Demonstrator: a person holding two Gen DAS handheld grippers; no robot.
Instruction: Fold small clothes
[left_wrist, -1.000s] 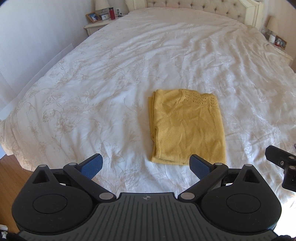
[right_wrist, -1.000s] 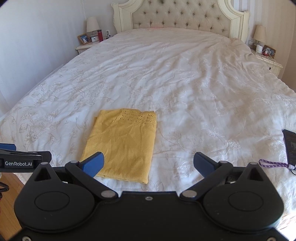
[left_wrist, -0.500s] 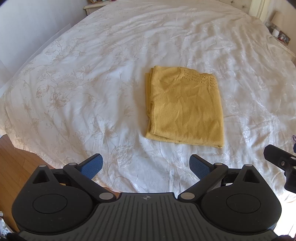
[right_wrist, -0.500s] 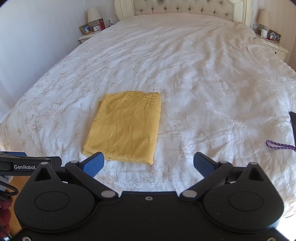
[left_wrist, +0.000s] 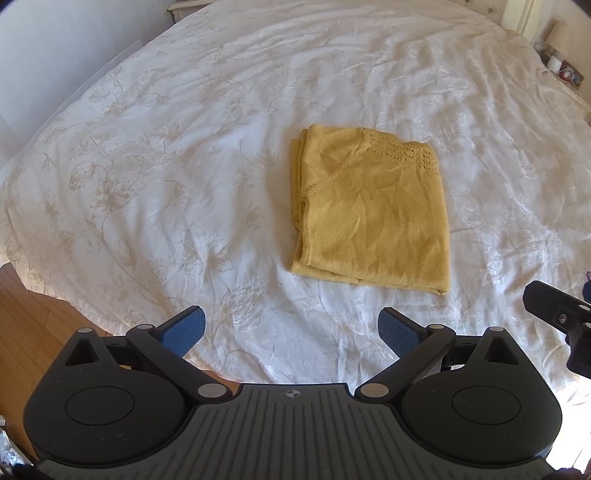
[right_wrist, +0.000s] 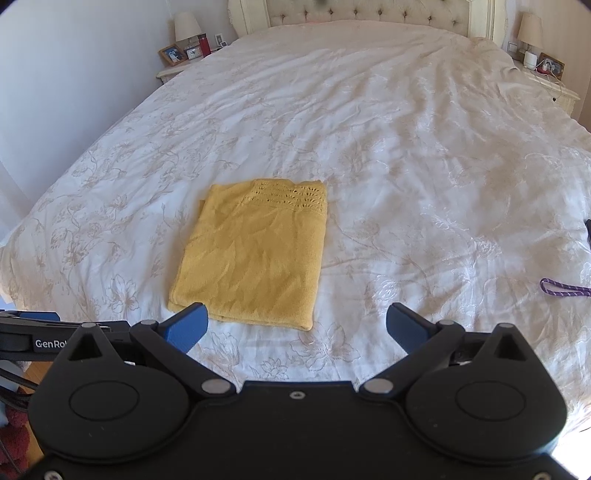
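Note:
A yellow knit garment (left_wrist: 373, 214) lies folded into a neat rectangle on the white bed, its lace trim at the far edge. It also shows in the right wrist view (right_wrist: 255, 254). My left gripper (left_wrist: 291, 328) is open and empty, held above the bed's near edge, short of the garment. My right gripper (right_wrist: 297, 326) is open and empty, just short of the garment's near edge and a little to its right. The right gripper's body shows at the right edge of the left wrist view (left_wrist: 561, 314).
The white floral bedspread (right_wrist: 406, 155) covers a large bed with a tufted headboard (right_wrist: 369, 11). Nightstands with lamps stand at the back left (right_wrist: 184, 55) and back right (right_wrist: 543, 70). A purple strap (right_wrist: 561, 290) lies at the right. Wooden floor (left_wrist: 33, 314) lies at the left.
Both grippers have pulled back and up from the folded garment, which now sits farther off in both views. The jaws stayed open. The garment has not moved.

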